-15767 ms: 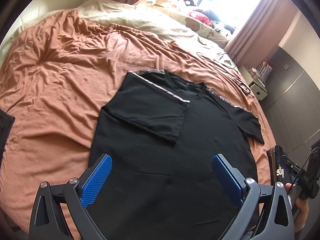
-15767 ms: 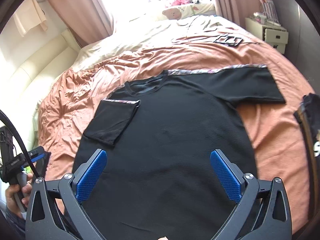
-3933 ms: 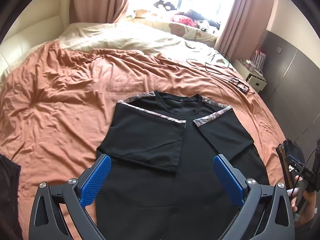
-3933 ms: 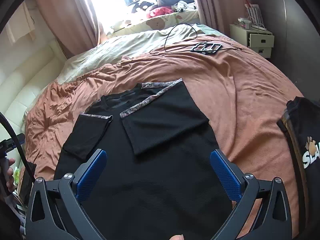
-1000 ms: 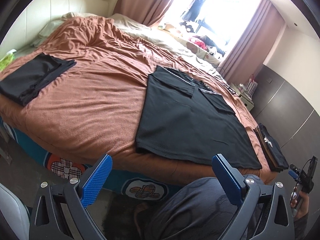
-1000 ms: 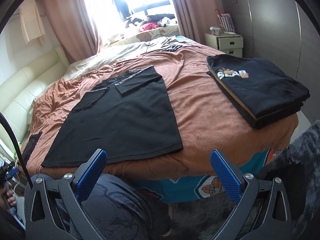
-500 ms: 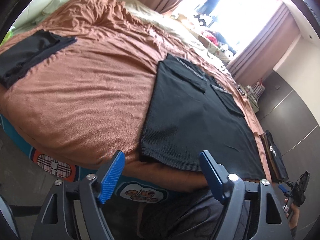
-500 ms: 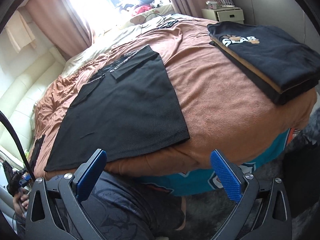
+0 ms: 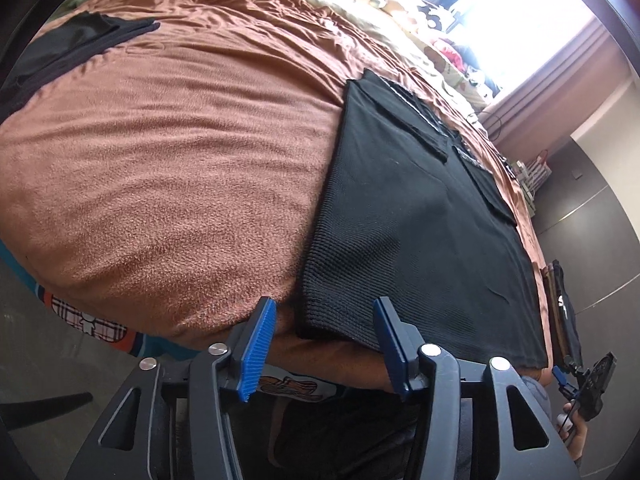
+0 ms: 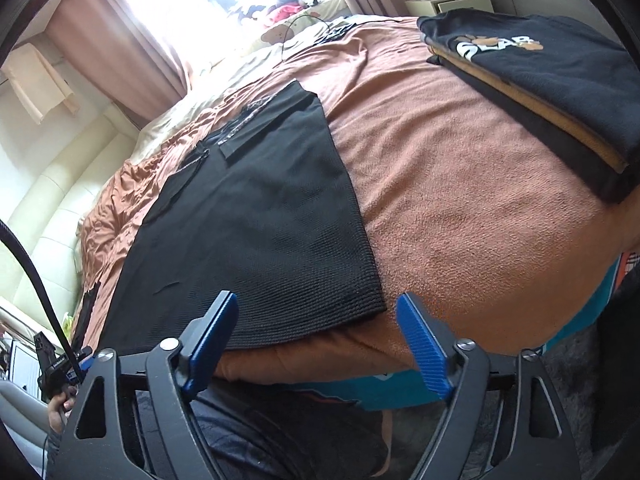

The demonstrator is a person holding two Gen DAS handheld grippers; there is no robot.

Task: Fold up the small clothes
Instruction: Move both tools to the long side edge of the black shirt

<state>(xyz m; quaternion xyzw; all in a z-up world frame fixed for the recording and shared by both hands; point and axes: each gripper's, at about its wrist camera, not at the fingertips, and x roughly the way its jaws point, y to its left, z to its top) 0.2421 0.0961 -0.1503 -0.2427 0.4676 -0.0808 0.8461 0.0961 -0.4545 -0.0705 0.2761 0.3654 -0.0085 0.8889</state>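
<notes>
A black T-shirt [image 9: 416, 216] [image 10: 256, 216] lies flat on the brown bedspread, both sleeves folded in over its chest, hem at the bed's near edge. My left gripper [image 9: 322, 344] is open, its blue fingers on either side of the hem's left corner, just below the bed edge. My right gripper [image 10: 320, 344] is open, its fingers on either side of the hem's right corner at the same low height. Neither holds cloth.
A stack of folded dark clothes [image 10: 552, 80] sits on the bed to the right, and another dark garment [image 9: 68, 48] lies at the far left. The brown bedspread [image 9: 180, 140] drops off at the near edge above a patterned sheet [image 9: 92, 320]. A nightstand [image 10: 448, 4] stands by the curtains.
Both grippers have dropped and moved in close to the shirt's hem at the bed edge. The left gripper's fingers have narrowed around the left corner; the right one's have narrowed slightly.
</notes>
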